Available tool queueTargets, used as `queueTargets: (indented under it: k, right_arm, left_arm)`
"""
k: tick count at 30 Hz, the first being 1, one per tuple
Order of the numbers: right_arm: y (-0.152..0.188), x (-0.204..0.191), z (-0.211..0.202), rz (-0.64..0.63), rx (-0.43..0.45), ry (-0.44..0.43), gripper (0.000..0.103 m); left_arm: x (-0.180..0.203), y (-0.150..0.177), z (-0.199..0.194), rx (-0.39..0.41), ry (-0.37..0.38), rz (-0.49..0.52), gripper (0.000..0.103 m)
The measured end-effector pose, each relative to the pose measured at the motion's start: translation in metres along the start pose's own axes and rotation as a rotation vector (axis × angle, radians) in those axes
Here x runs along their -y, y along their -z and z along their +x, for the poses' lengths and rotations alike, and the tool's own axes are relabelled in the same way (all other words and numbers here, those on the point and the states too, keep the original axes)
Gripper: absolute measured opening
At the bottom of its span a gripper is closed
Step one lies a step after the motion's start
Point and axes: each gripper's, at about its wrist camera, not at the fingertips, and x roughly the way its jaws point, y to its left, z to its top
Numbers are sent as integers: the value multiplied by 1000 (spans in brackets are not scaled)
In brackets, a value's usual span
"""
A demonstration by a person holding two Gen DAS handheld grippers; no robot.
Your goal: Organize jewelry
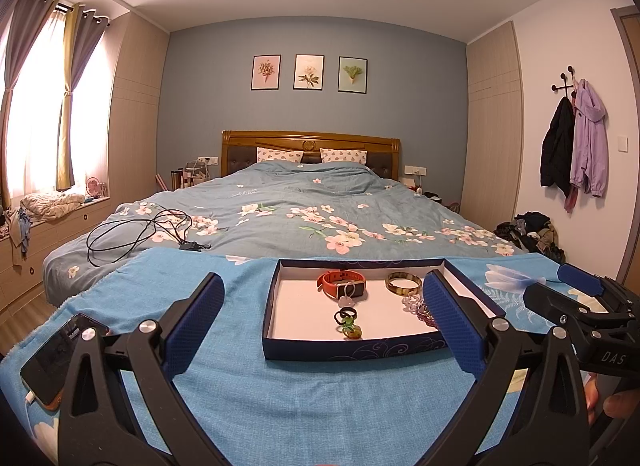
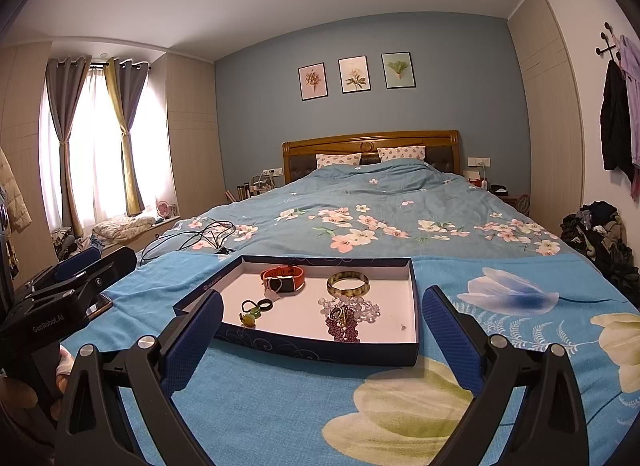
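Here, a shallow blue box [image 2: 316, 350] with a white floor sits on a bright blue blanket [image 2: 280, 406] spread over the foot of the bed [image 2: 400, 193]. Inside it, toward the far wall, lie an orange watch [image 2: 283, 278] and, right of it, a bangle [image 2: 347, 284], apart from each other. Nearer, on the left, small dark rings [image 2: 256, 306] sit beside a green-yellow piece [image 2: 248, 320]; on the right, clear beads [image 2: 362, 306] and purple beads [image 2: 344, 326] are heaped together, touching. The near right corner of the box floor is mostly bare.

The left claw [image 1: 324, 330] is spread wide and holds nothing, level with the box's near edge; its right finger [image 1: 452, 326] overlaps the box's right wall in the left wrist view. The right claw [image 2: 320, 338] is likewise spread and empty, just short of the near wall, the box between its fingers.

Blanket lies open in front of the box and to its right. A phone [image 1: 56, 358] rests near the blanket's left edge, beside the left claw. Black cables [image 1: 136, 234] coil on the duvet beyond the blanket's far left corner.
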Motion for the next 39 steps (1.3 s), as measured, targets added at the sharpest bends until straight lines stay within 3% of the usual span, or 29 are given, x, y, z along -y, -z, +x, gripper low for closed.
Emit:
queueTargets:
  k: [39]
  right_arm:
    - [2, 2, 1, 5, 0, 3, 96]
  left_arm:
    - [-2, 2, 1, -6, -3, 2, 98]
